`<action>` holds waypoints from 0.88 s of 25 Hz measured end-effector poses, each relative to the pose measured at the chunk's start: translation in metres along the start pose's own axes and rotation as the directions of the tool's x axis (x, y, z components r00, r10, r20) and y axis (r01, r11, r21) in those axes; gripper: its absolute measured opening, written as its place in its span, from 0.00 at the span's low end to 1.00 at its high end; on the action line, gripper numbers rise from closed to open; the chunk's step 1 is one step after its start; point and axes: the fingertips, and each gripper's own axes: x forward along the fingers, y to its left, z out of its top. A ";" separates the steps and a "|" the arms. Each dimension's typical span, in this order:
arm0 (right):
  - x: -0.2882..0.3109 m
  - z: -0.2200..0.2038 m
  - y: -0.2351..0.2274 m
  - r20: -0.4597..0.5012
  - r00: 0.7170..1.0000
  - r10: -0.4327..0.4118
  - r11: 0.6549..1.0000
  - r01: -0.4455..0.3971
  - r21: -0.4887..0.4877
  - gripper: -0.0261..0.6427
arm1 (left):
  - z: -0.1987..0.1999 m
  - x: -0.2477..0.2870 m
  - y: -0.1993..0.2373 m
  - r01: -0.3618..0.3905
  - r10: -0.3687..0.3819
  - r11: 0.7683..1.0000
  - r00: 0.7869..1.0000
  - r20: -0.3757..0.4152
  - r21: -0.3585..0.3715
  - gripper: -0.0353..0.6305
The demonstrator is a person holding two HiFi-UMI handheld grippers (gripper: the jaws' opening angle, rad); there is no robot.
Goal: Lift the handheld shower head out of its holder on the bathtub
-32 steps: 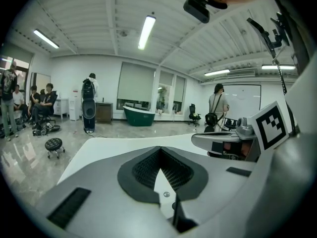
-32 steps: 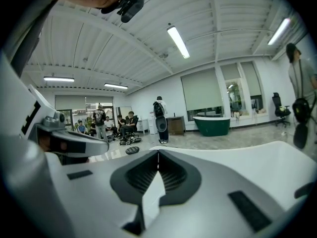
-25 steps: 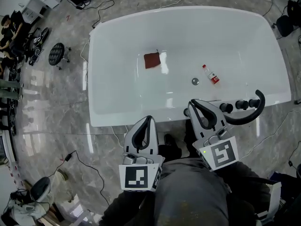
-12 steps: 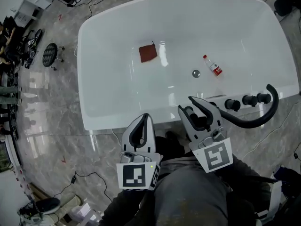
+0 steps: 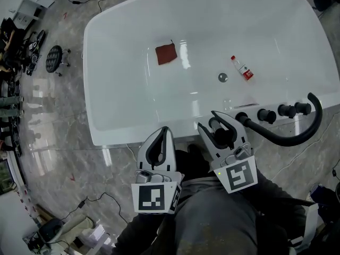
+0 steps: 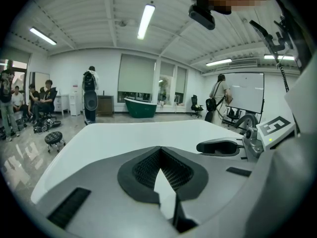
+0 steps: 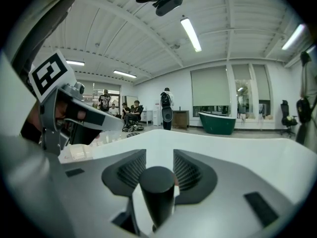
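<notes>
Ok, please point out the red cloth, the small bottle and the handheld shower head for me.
red cloth [image 5: 166, 53]: head view, the middle of the cloth.
small bottle [image 5: 241, 69]: head view, the body below the cap.
shower head [image 7: 157, 192]: right gripper view, the upper part of its black stem.

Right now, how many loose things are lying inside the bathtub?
2: a red cloth left of the middle, and a small red-labelled bottle just right of the drain. Nothing seems hidden.
</notes>
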 end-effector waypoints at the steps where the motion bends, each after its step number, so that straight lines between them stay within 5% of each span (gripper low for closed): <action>1: 0.001 -0.004 0.001 -0.003 1.000 0.005 1.000 -0.005 -0.004 0.27 | -0.003 0.002 0.000 -0.001 0.001 1.000 1.000 -0.003 0.000 0.06; 22: 0.017 -0.049 0.001 -0.085 0.996 -0.005 1.000 0.006 0.002 0.29 | -0.025 0.013 0.009 -0.003 0.003 1.000 1.000 -0.029 0.000 0.06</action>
